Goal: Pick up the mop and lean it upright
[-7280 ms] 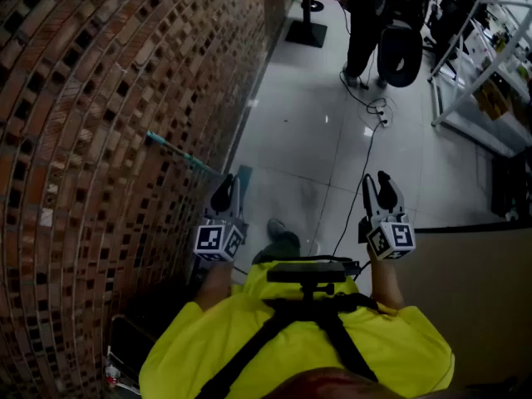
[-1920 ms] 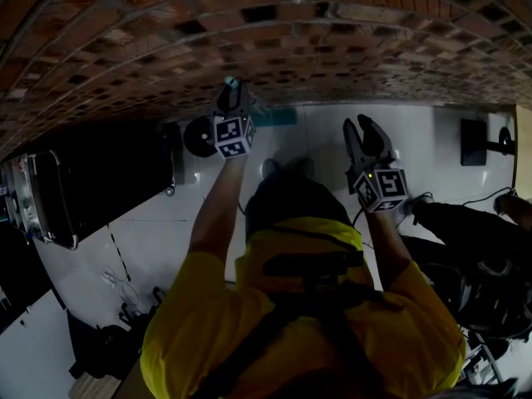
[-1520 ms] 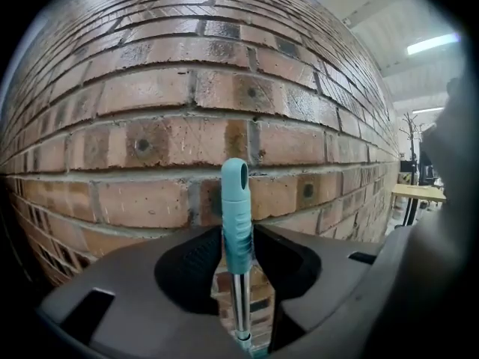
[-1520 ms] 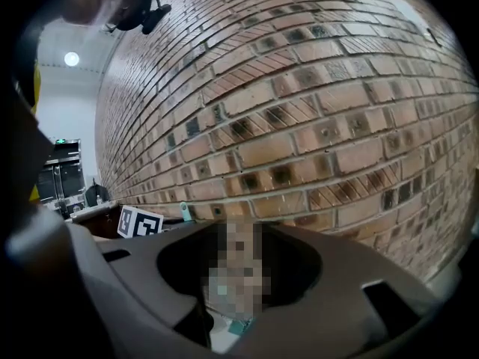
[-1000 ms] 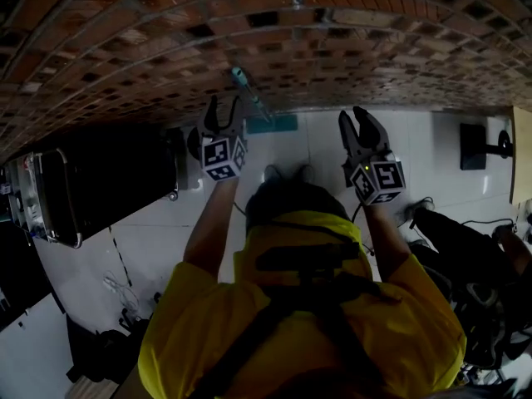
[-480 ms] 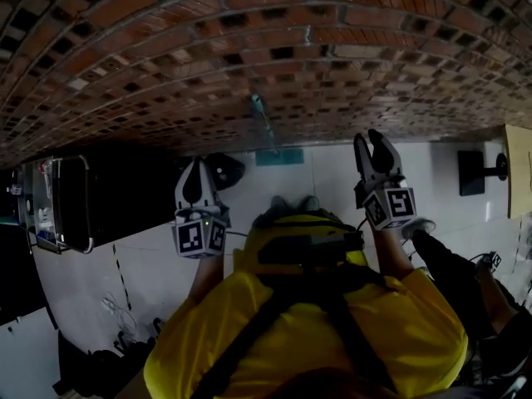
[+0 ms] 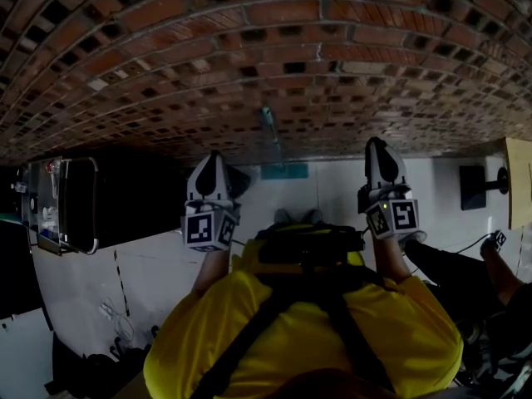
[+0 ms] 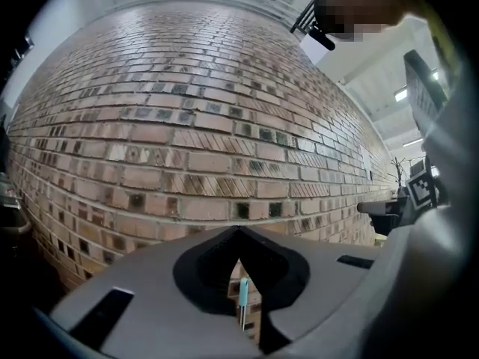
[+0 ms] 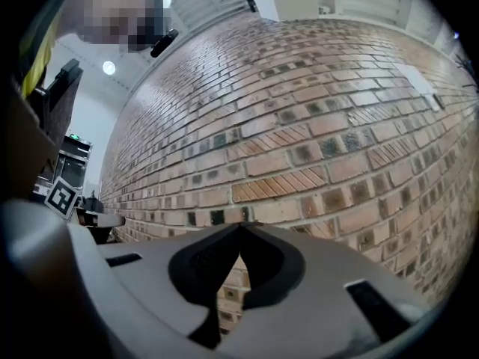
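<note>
The mop stands upright against the brick wall, its thin teal-tipped handle (image 7: 268,130) rising from the teal mop head (image 7: 284,170) on the floor. My left gripper (image 7: 214,156) is shut and empty, to the left of the mop and apart from it. In the left gripper view the closed tips (image 8: 239,230) meet, and the mop handle (image 8: 243,304) shows far behind them through the hole below. My right gripper (image 7: 376,143) is shut and empty to the right of the mop. Its tips (image 9: 241,225) point at bare bricks.
The brick wall (image 7: 249,48) fills the upper view. A dark case with a metal frame (image 7: 66,206) stands at the left. A table base (image 7: 474,177) and a yellow tabletop edge (image 7: 519,181) are at the right. Cables (image 7: 112,314) lie on the white floor.
The left gripper let go of the mop handle, drew back and shut. The right gripper's jaws closed in the last half second. The mop stays leaning on the wall.
</note>
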`<state>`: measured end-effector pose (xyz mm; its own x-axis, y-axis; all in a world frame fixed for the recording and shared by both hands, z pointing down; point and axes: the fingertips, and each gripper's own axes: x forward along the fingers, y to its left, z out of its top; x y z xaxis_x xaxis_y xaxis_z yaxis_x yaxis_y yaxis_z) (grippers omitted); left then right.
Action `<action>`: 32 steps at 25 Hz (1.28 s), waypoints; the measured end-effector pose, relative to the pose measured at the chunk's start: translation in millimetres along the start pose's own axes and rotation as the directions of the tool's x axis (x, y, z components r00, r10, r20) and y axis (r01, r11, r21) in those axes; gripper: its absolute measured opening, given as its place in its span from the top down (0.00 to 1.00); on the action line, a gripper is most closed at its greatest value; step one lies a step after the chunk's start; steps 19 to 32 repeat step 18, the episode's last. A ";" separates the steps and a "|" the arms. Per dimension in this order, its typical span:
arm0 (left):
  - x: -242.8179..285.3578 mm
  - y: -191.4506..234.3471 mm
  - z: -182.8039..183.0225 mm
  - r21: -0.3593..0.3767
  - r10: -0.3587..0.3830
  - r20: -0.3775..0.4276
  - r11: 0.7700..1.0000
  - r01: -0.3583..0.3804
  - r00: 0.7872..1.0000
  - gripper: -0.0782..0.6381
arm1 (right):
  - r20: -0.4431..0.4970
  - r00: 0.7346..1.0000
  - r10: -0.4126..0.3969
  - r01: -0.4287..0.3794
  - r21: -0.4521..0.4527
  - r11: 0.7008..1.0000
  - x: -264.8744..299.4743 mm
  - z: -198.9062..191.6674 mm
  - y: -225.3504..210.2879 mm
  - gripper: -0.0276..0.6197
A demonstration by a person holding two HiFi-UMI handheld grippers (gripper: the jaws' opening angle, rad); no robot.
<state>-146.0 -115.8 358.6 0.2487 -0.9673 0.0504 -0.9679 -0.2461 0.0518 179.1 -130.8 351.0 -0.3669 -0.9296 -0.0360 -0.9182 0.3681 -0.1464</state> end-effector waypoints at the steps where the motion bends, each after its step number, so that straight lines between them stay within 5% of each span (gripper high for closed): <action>1: 0.9 1.6 -1.6 -0.002 0.004 -0.005 1.000 -0.004 1.000 0.88 | -0.005 1.000 -0.001 0.001 0.002 1.000 0.5 -1.3 0.8 0.94; 9: -7.6 19.6 -20.9 -0.003 0.040 -0.069 0.999 -0.041 0.997 0.88 | -0.054 0.998 -0.013 0.014 0.020 1.000 1.8 -20.6 1.1 0.94; 32: -9.9 32.7 -26.2 0.006 0.042 -0.084 0.999 -0.041 0.996 0.88 | -0.065 0.998 0.001 0.001 0.020 1.000 12.7 -30.3 14.2 0.94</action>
